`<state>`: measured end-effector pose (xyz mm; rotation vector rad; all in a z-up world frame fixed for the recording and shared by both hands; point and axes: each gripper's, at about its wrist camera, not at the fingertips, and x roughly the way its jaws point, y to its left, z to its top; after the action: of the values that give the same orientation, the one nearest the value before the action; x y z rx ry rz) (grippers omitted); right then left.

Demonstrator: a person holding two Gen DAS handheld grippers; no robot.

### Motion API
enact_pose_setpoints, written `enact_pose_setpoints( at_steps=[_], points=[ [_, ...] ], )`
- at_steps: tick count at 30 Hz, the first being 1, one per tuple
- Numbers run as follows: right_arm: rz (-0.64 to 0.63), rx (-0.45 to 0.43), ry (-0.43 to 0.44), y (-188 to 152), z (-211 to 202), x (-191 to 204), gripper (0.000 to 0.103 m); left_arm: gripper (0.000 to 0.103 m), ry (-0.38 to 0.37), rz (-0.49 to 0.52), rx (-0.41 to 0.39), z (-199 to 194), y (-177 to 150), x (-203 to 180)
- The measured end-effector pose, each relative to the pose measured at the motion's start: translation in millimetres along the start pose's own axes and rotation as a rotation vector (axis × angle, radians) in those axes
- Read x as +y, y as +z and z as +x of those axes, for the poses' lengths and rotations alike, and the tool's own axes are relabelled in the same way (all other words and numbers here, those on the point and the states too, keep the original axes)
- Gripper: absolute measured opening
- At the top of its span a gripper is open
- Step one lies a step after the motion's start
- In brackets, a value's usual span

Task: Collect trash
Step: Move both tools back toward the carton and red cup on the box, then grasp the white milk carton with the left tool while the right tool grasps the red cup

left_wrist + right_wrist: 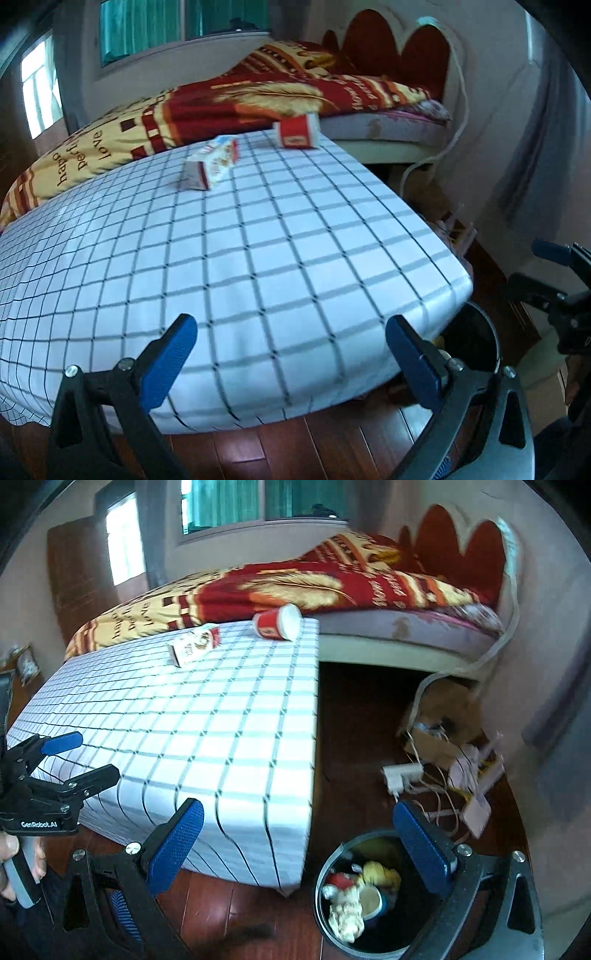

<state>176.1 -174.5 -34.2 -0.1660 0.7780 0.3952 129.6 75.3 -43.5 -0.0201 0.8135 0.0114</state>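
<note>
So two trash items left on the counter (258,258): a carton (210,162) lying flat near upper centre of my left view, and a red cup (297,131) tipped on its side at the far edge, just beside the bed (388,127). Both are well apart from either tool, near each other but not touching.

Bin (332,864) sits on the floor at the counter's near corner, lower centre-right of my right view, already holding crumpled wrappers and a cup, so I judge it's placed there for short drops off the counter.

Left tongs (291,350) are spread wide with nothing between them, low at the near counter edge, aimed across the top toward the carton. Right tongs (299,845) are also spread and empty, tilted down over the corner with the bin under the right finger. Frames are blurred.

Next I'd reach far for the carton.
</note>
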Motion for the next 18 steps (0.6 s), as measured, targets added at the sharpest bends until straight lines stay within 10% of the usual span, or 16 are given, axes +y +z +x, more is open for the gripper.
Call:
enact_pose_setpoints(
  at_steps=[18],
  points=[
    [-0.099,-0.016,0.088,193.2,185.1,19.6,0.101,0.091,0.099,-0.031,-0.012,128.1,121.2,88.5]
  ],
)
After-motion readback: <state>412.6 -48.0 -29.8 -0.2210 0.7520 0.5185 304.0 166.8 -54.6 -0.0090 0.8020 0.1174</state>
